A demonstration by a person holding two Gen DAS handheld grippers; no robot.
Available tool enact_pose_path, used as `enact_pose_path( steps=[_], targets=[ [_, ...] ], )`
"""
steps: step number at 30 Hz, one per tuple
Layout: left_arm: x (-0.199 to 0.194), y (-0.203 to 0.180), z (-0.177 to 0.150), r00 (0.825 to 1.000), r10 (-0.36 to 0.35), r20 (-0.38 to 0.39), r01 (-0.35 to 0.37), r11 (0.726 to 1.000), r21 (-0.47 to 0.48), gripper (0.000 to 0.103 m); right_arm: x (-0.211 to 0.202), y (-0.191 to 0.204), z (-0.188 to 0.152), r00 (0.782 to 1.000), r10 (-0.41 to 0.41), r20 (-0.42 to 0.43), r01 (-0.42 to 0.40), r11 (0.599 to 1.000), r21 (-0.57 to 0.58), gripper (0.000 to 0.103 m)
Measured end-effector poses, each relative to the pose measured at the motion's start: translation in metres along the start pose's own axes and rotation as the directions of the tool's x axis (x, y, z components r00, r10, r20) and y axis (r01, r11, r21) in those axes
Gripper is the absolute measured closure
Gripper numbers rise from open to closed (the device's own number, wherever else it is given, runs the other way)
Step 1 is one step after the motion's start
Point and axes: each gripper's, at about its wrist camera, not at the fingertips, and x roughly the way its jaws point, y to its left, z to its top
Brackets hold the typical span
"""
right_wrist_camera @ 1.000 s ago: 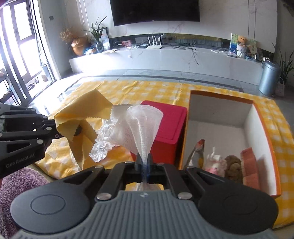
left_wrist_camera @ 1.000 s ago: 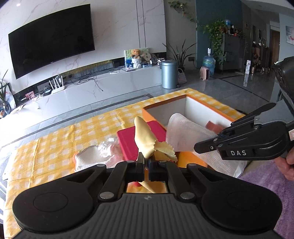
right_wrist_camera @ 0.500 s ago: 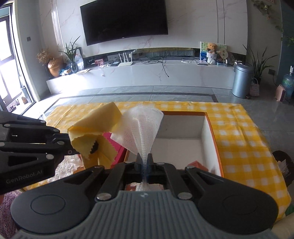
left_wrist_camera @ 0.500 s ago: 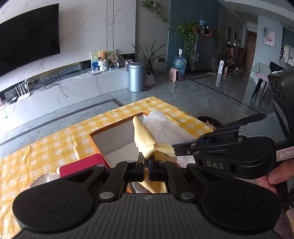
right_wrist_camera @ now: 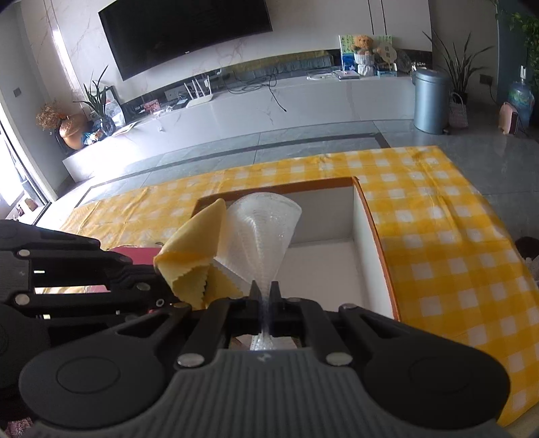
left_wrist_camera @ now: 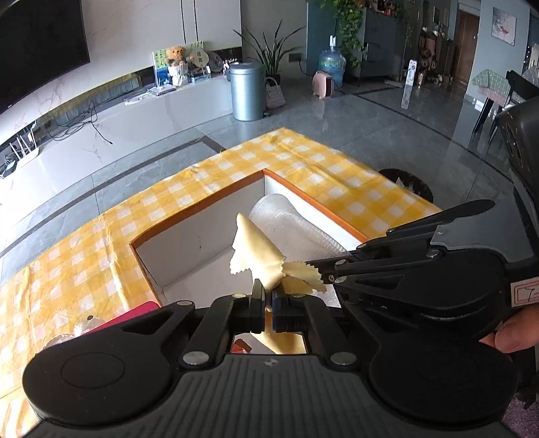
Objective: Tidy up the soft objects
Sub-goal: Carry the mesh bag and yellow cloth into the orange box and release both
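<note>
The left gripper (left_wrist_camera: 266,308) had its fingers closed on a yellow cloth (left_wrist_camera: 257,257), and the right gripper (right_wrist_camera: 265,305) pinched a white mesh sheet (right_wrist_camera: 266,224) just beside it. Both limp, light pieces hung over the open box (right_wrist_camera: 372,236) on the checked surface (right_wrist_camera: 438,219). They looked soft enough to flop, so a pinch at a bunched fold seemed the safest hold.

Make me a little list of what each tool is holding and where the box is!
left tool: shut on the yellow cloth
right tool: shut on the clear bubbly sheet
where they are: both held side by side above the open box
box: white inside, orange rim, sitting on the yellow checked tablecloth
red box: beside the open box, only partly seen
behind: a TV on the wall and a grey bin on the floor
</note>
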Motion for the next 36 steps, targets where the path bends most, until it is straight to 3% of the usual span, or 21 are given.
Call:
enact_pose_path(
  steps=[6, 11, 19, 23, 25, 28, 30, 33, 36],
  targets=[
    [0.033, -0.004, 0.000, 0.995, 0.080, -0.066, -0.075, 0.994, 0.082, 0.100, 0.036, -0.015, 0.001, 0.996, -0.035, -0.077, 0.035, 0.999, 0.002, 0.103],
    [0.054, -0.005, -0.002, 0.988, 0.095, -0.121, -0.081, 0.990, 0.114, 0.099, 0.058, -0.021, -0.003, 0.990, -0.059, -0.132, 0.055, 0.998, -0.034, 0.102],
    [0.063, -0.009, -0.008, 0.982, 0.123, -0.144, -0.098, 0.981, 0.168, 0.097, 0.071, -0.028, -0.006, 0.985, -0.071, -0.159, 0.059, 0.995, -0.077, 0.097],
    [0.061, -0.009, -0.007, 0.983, 0.126, -0.136, -0.103, 0.981, 0.165, 0.089, 0.069, -0.027, -0.005, 0.984, -0.071, -0.164, 0.055, 0.994, -0.099, 0.095],
    [0.055, -0.008, -0.006, 0.984, 0.128, -0.122, -0.109, 0.982, 0.158, 0.083, 0.064, -0.027, -0.002, 0.985, -0.072, -0.156, 0.058, 0.994, -0.095, 0.080],
    [0.041, -0.006, -0.003, 0.987, 0.123, -0.100, -0.108, 0.984, 0.142, 0.074, 0.053, -0.024, 0.002, 0.988, -0.084, -0.130, 0.071, 0.992, -0.101, 0.065],
    [0.030, -0.004, -0.001, 0.990, 0.118, -0.079, -0.107, 0.985, 0.133, 0.065, 0.044, -0.022, 0.004, 0.989, -0.092, -0.112, 0.080, 0.991, -0.107, 0.062],
    [0.013, -0.003, 0.000, 0.992, 0.115, -0.047, -0.109, 0.987, 0.117, 0.064, 0.029, -0.020, 0.008, 0.992, -0.095, -0.088, 0.087, 0.993, -0.085, 0.053],
    [-0.010, -0.001, -0.003, 0.993, 0.115, 0.001, -0.115, 0.990, 0.087, 0.063, 0.013, -0.016, 0.010, 0.993, -0.102, -0.063, 0.097, 0.992, -0.075, 0.053]
  ],
)
